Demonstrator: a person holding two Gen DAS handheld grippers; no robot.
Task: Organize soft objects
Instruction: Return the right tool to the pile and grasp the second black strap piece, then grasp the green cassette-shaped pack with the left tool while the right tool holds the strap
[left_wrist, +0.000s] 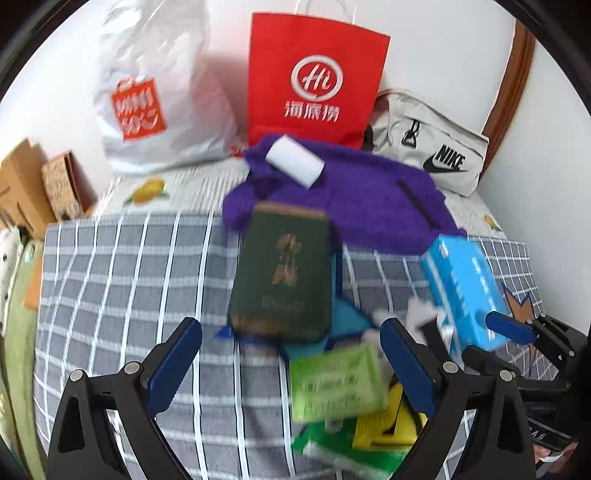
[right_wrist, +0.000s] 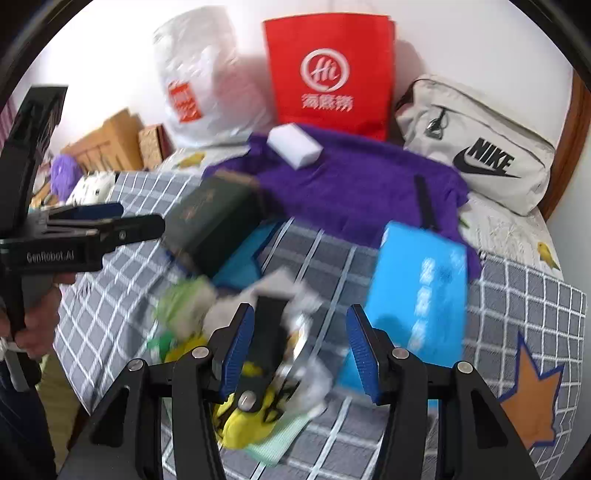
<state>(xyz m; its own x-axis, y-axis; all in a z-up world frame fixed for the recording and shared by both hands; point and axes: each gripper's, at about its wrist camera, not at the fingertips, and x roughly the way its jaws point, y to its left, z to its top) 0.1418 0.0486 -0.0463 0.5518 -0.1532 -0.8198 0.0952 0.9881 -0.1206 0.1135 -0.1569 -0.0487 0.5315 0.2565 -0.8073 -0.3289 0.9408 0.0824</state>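
Both views look over a bed covered with a grey checked blanket (left_wrist: 122, 266), and both are blurred by motion.

The left hand-held gripper (left_wrist: 291, 332) has its blue-padded jaws spread wide with nothing between them. Just ahead of it a dark green box (left_wrist: 282, 269) with gold lettering lies on a teal cloth (left_wrist: 347, 321). Nearer the jaws sits a light green tissue pack (left_wrist: 336, 380), overlapping a yellow item (left_wrist: 388, 421) and a bright green one below it, both too blurred to name.

The right hand-held gripper (right_wrist: 299, 325) is also spread wide and grips nothing. It hovers over a heap of crumpled white material (right_wrist: 295, 295) and a yellow soft piece (right_wrist: 240, 424). Just right of its right jaw lies a light blue tissue box (right_wrist: 421, 291); in the left wrist view the same box (left_wrist: 461, 288) sits touching the tip of the right gripper's finger.

Farther back a purple fluffy towel (left_wrist: 362, 195) is spread on the bed, with a white sponge block (left_wrist: 295, 164) resting on it. Against the wall stand a white plastic bag (left_wrist: 159, 92), a red paper bag (left_wrist: 314, 77) and a pale Nike bag (left_wrist: 436, 147). Cardboard boxes (left_wrist: 22, 184) sit at the left edge.
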